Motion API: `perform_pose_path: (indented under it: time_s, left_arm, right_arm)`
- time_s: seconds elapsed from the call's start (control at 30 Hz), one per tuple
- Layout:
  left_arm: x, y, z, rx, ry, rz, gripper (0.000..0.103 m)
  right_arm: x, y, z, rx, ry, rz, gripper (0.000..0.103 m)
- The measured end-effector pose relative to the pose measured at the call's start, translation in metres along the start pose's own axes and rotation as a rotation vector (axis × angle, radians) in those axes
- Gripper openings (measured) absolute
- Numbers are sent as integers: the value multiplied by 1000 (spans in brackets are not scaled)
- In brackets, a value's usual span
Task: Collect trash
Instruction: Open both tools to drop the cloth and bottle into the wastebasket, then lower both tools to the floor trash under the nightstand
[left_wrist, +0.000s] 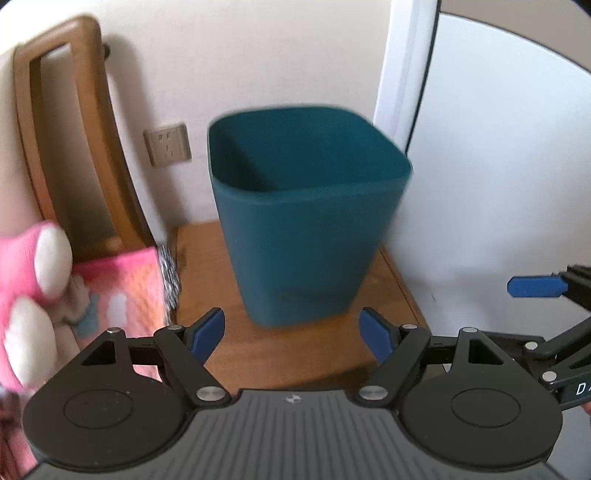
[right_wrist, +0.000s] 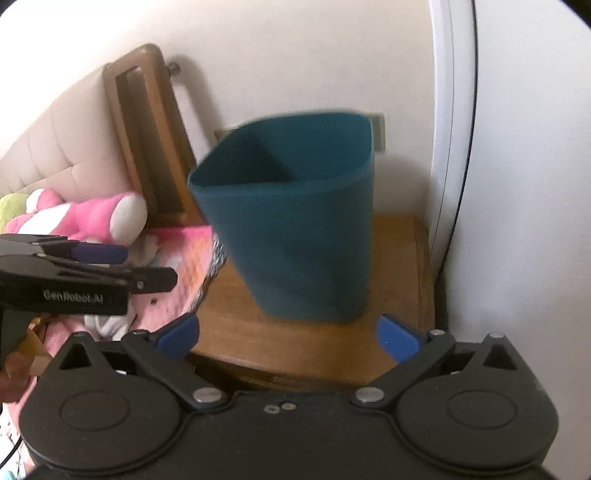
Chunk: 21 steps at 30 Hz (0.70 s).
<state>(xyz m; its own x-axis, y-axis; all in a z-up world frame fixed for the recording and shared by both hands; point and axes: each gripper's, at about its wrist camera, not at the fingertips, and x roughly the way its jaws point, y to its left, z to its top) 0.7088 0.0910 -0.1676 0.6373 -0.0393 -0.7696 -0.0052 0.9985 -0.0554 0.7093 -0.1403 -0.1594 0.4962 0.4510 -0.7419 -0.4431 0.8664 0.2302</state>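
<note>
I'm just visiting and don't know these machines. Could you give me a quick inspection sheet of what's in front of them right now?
Surface: wooden nightstand, top bare around the bin.
Job's things: teal trash bin stands upright on the nightstand; its bottom is hidden, no trash seen.
Clutter: pink plush toy and pink blanket on the bed to the left.
Grippers: left tool open, holding nothing; right tool open, holding nothing; both short of the bin.
Cables: nothing seen.
Surroundings: wall socket, wooden headboard post, white door frame.
</note>
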Motion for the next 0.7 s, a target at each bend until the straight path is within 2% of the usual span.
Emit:
perform_pose_path:
  time_s: [0.17,0.37,0.57,0.63,0.7]
  left_arm:
    - [18,-11,-53,0,48,7,80]
    - [71,-14,-123,-61,186,-20,81]
    - [139,-16,-202,-94,282,1,89]
    - [164,-11,-226,-128,301,-1,98]
    - [194,-4,-255,-178,334,-4,99]
  right_arm:
    - [16,-9,-63,39,68,-16,103]
    - [54,-26,-145,48,184,-48,103]
    - [109,-43,-246,94,333,-65,103]
    - [128,-47,-279,105,367,-62,103]
    - [153,-49,-316,108,413,-82,103]
